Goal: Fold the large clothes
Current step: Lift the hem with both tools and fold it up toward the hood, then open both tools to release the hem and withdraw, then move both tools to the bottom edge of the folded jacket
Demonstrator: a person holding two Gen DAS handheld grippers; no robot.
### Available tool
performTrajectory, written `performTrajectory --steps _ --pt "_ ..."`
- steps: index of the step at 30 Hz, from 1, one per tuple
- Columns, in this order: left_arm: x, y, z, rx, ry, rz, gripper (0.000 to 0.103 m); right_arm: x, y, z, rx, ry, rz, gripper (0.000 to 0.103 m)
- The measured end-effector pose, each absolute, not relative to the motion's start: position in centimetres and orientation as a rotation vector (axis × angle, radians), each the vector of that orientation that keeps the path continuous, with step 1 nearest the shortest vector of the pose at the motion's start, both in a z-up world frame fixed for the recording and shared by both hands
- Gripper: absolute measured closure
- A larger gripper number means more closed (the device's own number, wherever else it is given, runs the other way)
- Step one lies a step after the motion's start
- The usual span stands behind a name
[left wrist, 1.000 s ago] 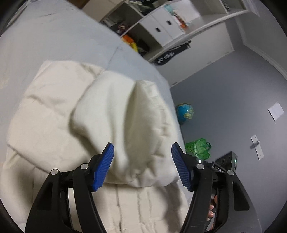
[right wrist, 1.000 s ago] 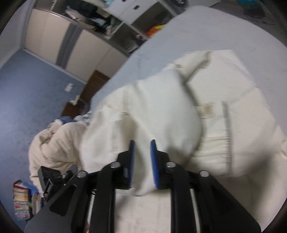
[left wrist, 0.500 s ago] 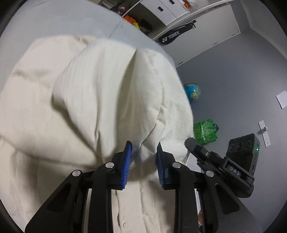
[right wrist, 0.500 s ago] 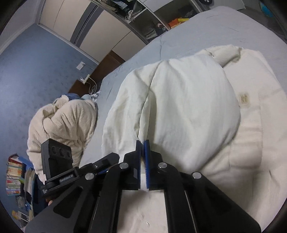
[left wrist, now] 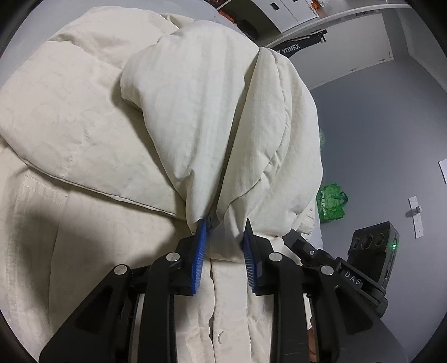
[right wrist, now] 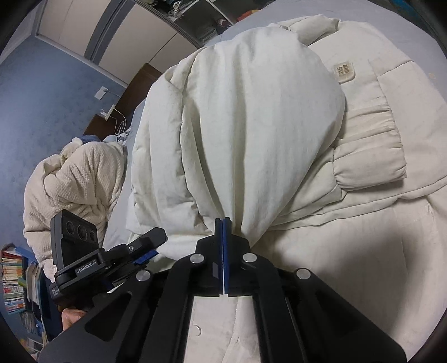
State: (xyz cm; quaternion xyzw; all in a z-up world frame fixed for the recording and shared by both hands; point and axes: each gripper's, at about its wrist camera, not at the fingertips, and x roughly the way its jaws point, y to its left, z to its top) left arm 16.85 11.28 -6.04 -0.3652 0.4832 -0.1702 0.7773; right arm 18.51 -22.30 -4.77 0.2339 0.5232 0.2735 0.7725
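A large cream padded jacket (left wrist: 83, 134) lies spread on a grey bed (right wrist: 279, 16). Its hood (left wrist: 201, 92) is lifted and pulled toward me over the jacket body. My left gripper (left wrist: 225, 226) is shut on the hood's edge, which bunches between its blue pads (left wrist: 199, 245). In the right wrist view the hood (right wrist: 259, 111) balloons up, and my right gripper (right wrist: 222, 226) is shut tight on its gathered edge. The left gripper (right wrist: 145, 245) shows beside it. A folded sleeve with elastic cuff (right wrist: 368, 150) lies to the right.
A crumpled cream fleece blanket (right wrist: 75, 184) lies at the bed's left edge, with books (right wrist: 12, 279) below. White shelves and drawers (left wrist: 282, 11), a racket bag (left wrist: 293, 47) and a green bag (left wrist: 332, 203) stand on the grey floor right of the bed.
Both grippers have closed on the hood's edge; the left one was wide open a second ago. The hood has been lifted and drawn toward me over the jacket.
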Motion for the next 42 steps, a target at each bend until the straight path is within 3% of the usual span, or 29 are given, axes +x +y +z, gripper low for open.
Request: performTrajectory --steps 6,8,10,21,22,24,25,26,42 --pt "19.0 9.5 -5.5 -0.767 1.073 -0.333 0.073 18.2 -22.1 -5.9 0.472 1.177 0.556 0.103" --pt "18.8 9.1 -4.2 -0.759 1.054 -0.347 0.063 17.8 -22.6 -5.5 0.495 1.163 0.572 0.103" --pt "18.3 8.8 -2.8 -0.733 1.018 -0.361 0.033 17.3 -23.6 -4.7 0.521 1.145 0.602 0.103" --pt "11.5 12.5 1.2 -0.599 0.969 -0.375 0.023 12.6 -34.2 -0.7 0.488 1.119 0.595 0.102" --pt "10.9 12.9 1.4 -0.586 0.973 -0.361 0.02 12.2 -35.1 -0.6 0.491 1.116 0.581 0.096" --pt "9.6 14.2 1.7 -0.547 0.987 -0.316 0.011 11.0 -37.9 -0.2 0.514 1.087 0.541 0.07" --pt "9.3 14.9 1.7 -0.539 0.992 -0.302 0.009 10.4 -39.3 0.0 0.527 1.064 0.523 0.049" --pt "8.7 15.7 1.8 -0.537 0.992 -0.287 0.009 9.9 -40.1 0.1 0.536 1.044 0.51 0.045" --pt "2.4 22.1 2.5 -0.523 1.026 -0.127 0.007 4.0 -47.7 -2.4 0.679 1.056 0.349 0.043"
